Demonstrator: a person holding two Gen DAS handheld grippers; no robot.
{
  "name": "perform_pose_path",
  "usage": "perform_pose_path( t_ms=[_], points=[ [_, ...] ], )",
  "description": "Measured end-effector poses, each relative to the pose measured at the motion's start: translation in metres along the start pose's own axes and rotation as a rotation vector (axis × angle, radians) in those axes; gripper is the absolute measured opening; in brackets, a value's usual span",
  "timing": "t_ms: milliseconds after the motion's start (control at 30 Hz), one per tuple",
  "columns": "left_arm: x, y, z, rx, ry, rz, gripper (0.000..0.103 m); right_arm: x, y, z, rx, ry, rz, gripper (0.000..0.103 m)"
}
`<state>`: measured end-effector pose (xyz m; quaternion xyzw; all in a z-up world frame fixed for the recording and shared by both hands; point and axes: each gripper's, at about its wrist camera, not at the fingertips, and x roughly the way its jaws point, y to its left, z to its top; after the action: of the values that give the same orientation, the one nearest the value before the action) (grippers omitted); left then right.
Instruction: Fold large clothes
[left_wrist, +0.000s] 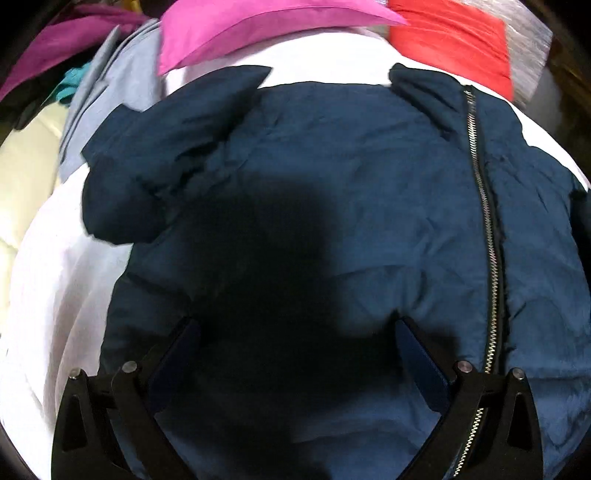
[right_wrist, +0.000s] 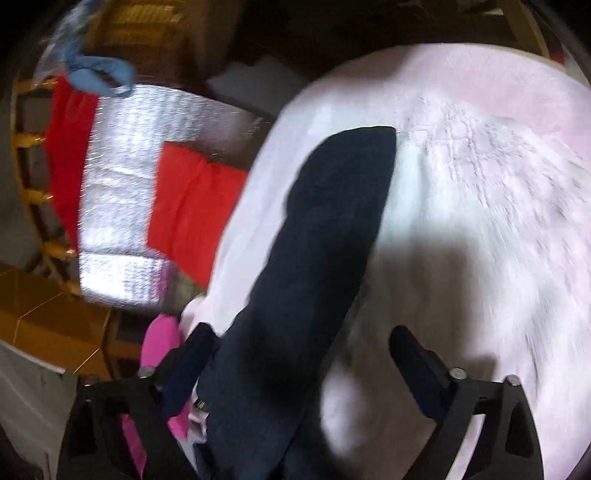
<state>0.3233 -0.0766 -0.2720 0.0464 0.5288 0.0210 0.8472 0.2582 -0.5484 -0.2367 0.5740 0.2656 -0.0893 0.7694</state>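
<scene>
A navy blue zip jacket (left_wrist: 332, 206) lies spread on a white sheet (left_wrist: 62, 266), its silver zipper (left_wrist: 487, 229) running down the right side and one sleeve (left_wrist: 147, 166) folded in at the left. My left gripper (left_wrist: 295, 332) is open just above the jacket's lower body, holding nothing. In the right wrist view a navy sleeve (right_wrist: 325, 236) stretches away over the pale pink-white cover (right_wrist: 480, 221). My right gripper (right_wrist: 303, 343) is open, with the sleeve lying between its fingers near the left one.
A magenta garment (left_wrist: 251, 29), a red garment (left_wrist: 450, 40), a grey-blue garment (left_wrist: 114, 88) and a purple one (left_wrist: 66, 40) lie beyond the jacket. In the right wrist view a silver mat (right_wrist: 118, 192) with red cloth (right_wrist: 192, 206) lies at the left, beside a wooden rail (right_wrist: 33, 199).
</scene>
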Motion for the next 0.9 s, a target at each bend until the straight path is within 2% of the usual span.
perform_pose_path(
  t_ms=[100, 133, 200, 267, 333, 400, 500, 533, 600, 667, 767, 900],
  points=[
    [0.000, 0.000, -0.007, -0.030, -0.012, 0.001, 0.103, 0.020, 0.002, 0.012, 0.011, -0.020, -0.002, 0.084],
    [0.001, 0.000, -0.010, -0.037, -0.016, 0.004, 0.103, 0.024, 0.007, 0.015, -0.003, -0.029, 0.008, 0.083],
    [-0.001, -0.004, -0.014, -0.027, -0.009, 0.015, 0.103, 0.035, 0.018, 0.020, -0.042, -0.022, 0.003, 0.074],
    [-0.003, -0.007, -0.015, -0.025, 0.006, 0.011, 0.103, 0.045, 0.021, 0.020, -0.075, -0.019, -0.023, 0.044],
    [-0.003, -0.005, -0.012, -0.016, 0.008, 0.002, 0.103, 0.041, 0.029, 0.019, -0.101, -0.053, -0.039, 0.034],
    [-0.008, -0.005, -0.016, 0.005, 0.023, 0.001, 0.103, 0.031, 0.050, 0.012, -0.181, -0.093, -0.046, 0.025],
    [-0.015, -0.003, -0.019, 0.019, 0.060, -0.025, 0.103, 0.007, 0.091, -0.011, -0.313, -0.149, -0.009, 0.023],
    [-0.018, 0.001, -0.017, 0.010, 0.056, -0.034, 0.103, 0.000, 0.110, -0.022, -0.360, -0.158, 0.021, 0.023],
    [-0.031, 0.012, -0.014, -0.029, -0.002, -0.025, 0.103, -0.011, 0.142, -0.048, -0.438, -0.151, 0.089, 0.023],
    [-0.050, 0.027, -0.011, -0.066, -0.088, 0.013, 0.103, -0.017, 0.180, -0.087, -0.532, -0.110, 0.179, 0.023],
    [-0.072, 0.053, -0.009, -0.142, -0.182, 0.082, 0.103, -0.009, 0.212, -0.141, -0.619, -0.005, 0.251, 0.023],
    [-0.080, 0.083, -0.008, -0.223, -0.227, 0.117, 0.103, 0.033, 0.226, -0.221, -0.665, 0.192, 0.281, 0.026]
  ],
)
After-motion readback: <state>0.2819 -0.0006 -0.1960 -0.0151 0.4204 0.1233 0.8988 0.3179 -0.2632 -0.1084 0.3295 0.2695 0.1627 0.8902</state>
